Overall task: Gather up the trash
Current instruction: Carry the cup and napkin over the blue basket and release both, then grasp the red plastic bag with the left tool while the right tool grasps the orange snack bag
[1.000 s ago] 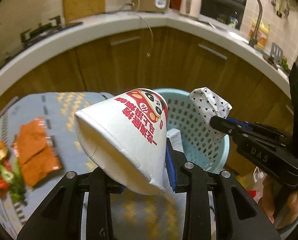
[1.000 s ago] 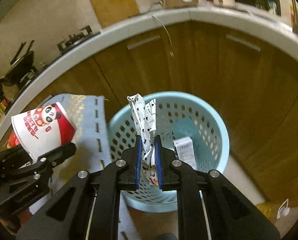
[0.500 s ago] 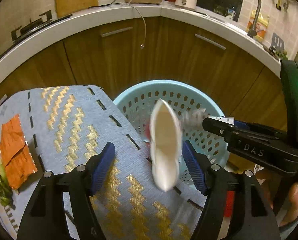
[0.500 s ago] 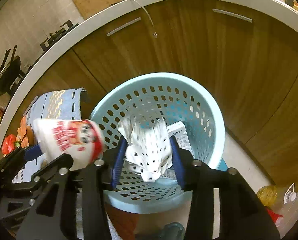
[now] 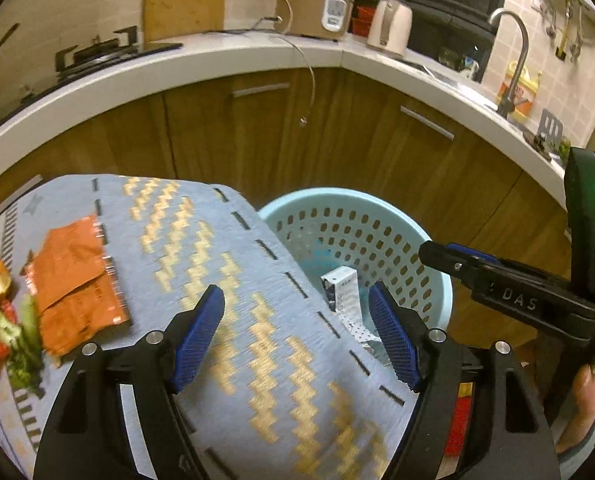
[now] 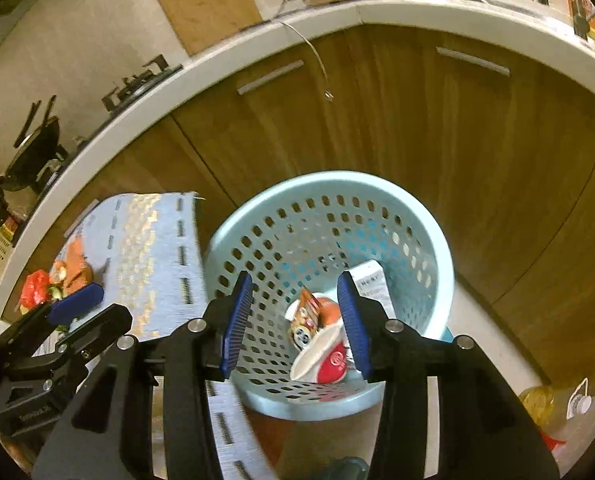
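- We are holding the left gripper [image 5: 297, 336] over the cloth's [image 5: 201, 240] edge, beside the basket [image 5: 429, 248]; its jaws have just been opening and nothing is sitting between them now.
- We are holding the right gripper [image 6: 295, 316] over the basket [image 6: 425, 216]; its jaws have also just been opening, and they are standing apart and empty.
- The cup [image 6: 321, 356] is lying on its side in the basket, with the spotted wrapper [image 5: 357, 326] and a small carton [image 6: 371, 282] beside it, so this trash is already in.
- The orange packet [image 5: 73, 280] and the food scraps [image 5: 1, 324] are still lying on the cloth, well apart from the basket; we are judging these as the next things to collect.
- We are risking a snag: the left jaws are hanging just above the cloth, and closing low on the flat packet could pinch fabric and drag everything sideways.
- The packet is lying flat and looks thin, so the pads may be sliding over it instead of getting an edge.
- The scraps are loose and look soft; a squeeze could be crushing or scattering them, and bits could be dropping to the floor on the way across.
- The two grippers are working close together by the basket rim, so swinging one could be knocking the other or tipping the light basket.
- A bottle [image 6: 537, 400] is lying on the floor near the basket; we cannot tell whether it is trash.
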Demonstrator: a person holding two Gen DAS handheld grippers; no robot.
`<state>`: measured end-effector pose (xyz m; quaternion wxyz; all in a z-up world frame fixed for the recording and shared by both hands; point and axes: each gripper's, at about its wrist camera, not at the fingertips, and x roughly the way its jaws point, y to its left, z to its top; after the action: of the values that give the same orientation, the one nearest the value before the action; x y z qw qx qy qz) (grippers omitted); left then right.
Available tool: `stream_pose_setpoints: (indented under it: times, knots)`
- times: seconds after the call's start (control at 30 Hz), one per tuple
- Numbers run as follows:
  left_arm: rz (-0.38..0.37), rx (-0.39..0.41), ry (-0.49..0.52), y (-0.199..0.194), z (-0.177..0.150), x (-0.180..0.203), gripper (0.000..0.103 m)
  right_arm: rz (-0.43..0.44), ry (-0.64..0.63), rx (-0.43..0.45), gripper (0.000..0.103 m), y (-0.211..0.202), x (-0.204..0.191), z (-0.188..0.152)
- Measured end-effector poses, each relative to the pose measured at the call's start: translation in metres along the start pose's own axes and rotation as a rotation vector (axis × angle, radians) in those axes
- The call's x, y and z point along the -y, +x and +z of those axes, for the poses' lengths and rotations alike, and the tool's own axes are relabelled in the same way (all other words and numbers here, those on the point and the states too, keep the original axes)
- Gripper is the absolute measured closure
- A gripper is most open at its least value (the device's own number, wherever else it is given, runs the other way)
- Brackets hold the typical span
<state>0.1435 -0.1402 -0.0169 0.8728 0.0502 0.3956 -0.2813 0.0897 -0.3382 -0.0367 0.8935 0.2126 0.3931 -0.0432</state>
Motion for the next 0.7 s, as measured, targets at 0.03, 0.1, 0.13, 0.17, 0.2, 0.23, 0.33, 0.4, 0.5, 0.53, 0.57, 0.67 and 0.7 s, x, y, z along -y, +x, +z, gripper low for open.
stream_pose_setpoints:
  times: [0.03,0.1,0.13,0.17,0.2,0.23,0.33,0.4,0.5,0.53,0.57,0.67,0.7]
  knots:
    - [0.003,0.009,-0.008,-0.005,-0.001,-0.003,0.03,0.01,-0.012,0.012,0.062,-0.004,-0.006,0.001]
    - [0.009,0.031,-0.029,-0.018,-0.003,-0.011,0.031,0.021,-0.037,0.033,0.062,-0.011,-0.017,0.001]
    - [0.014,0.041,-0.039,-0.024,-0.005,-0.014,0.031,0.028,-0.05,0.043,0.062,-0.014,-0.023,0.002]
    - [0.021,0.055,-0.05,-0.032,-0.006,-0.019,0.031,0.039,-0.069,0.054,0.062,-0.017,-0.032,0.002]
    - [0.026,0.064,-0.058,-0.037,-0.007,-0.024,0.031,0.049,-0.084,0.061,0.062,-0.02,-0.039,0.002]
    - [0.036,0.076,-0.073,-0.045,-0.009,-0.03,0.031,0.059,-0.1,0.065,0.062,-0.021,-0.048,0.002]
    - [0.073,0.108,-0.105,-0.065,-0.013,-0.047,0.032,0.082,-0.141,0.064,0.062,-0.023,-0.069,-0.001]
    - [0.106,0.127,-0.125,-0.078,-0.016,-0.06,0.032,0.093,-0.159,0.059,0.062,-0.022,-0.081,-0.003]
    - [0.164,0.163,-0.173,-0.099,-0.021,-0.087,0.032,0.112,-0.203,0.059,0.062,-0.021,-0.103,-0.006]
    - [0.191,0.177,-0.196,-0.108,-0.024,-0.1,0.032,0.115,-0.216,0.059,0.062,-0.02,-0.109,-0.007]
    - [0.215,0.188,-0.217,-0.115,-0.025,-0.11,0.032,0.122,-0.23,0.056,0.062,-0.019,-0.117,-0.007]
    - [0.275,0.215,-0.268,-0.134,-0.031,-0.14,0.031,0.138,-0.269,0.05,0.062,-0.015,-0.138,-0.009]
    - [0.292,0.221,-0.288,-0.139,-0.033,-0.151,0.031,0.142,-0.282,0.046,0.062,-0.013,-0.145,-0.01]
